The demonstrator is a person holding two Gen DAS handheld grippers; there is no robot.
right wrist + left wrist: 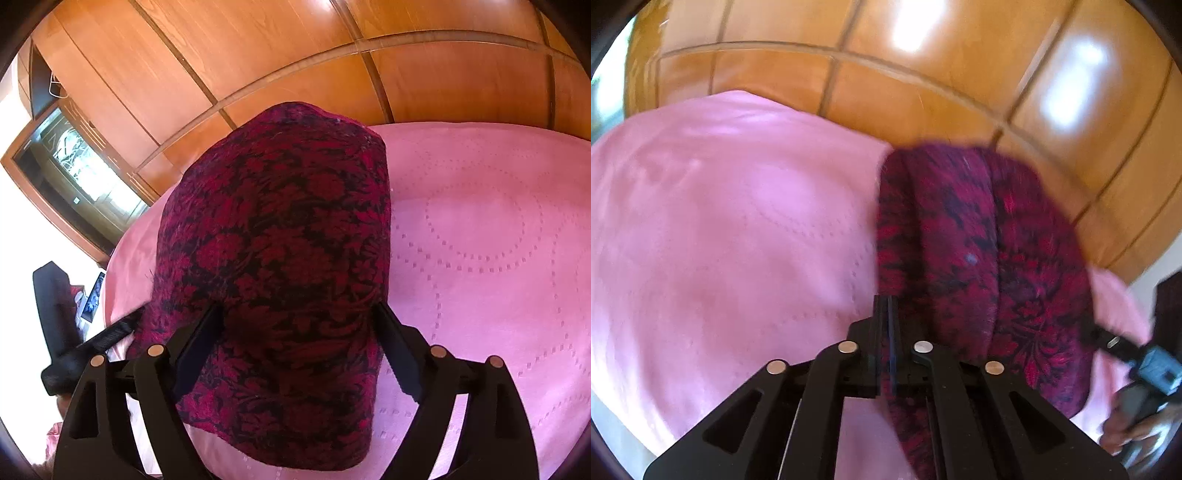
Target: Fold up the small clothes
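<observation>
A dark red garment [280, 236] with a black flower pattern lies on a pink bedspread [498, 240], close to the bed's far edge, with a wall of glossy wooden panels [258, 48] behind it. The pink cover carries rows of small stitched squares that form rings and lines.

In the right wrist view the garment fills the middle of the picture as a long folded strip that runs away from the camera. The right gripper [299, 314] stands wide apart, one of its black fingers [201, 332] on either side of the strip. The cloth lies between them, and the pads do not press on it. Past the garment's left edge a slim black finger of the other gripper reaches in at the cloth's border.

In the left wrist view, which is somewhat blurred, the same garment [982, 240] sits right of centre, with lengthwise folds showing as soft ridges. The left gripper [884, 306] is fully closed, its two fingers pressed together at the garment's left border; whether any fabric is caught between them cannot be told. At the lower right of this view a hand [1137, 424] holds the handle of the other gripper beside the garment's right edge.
</observation>
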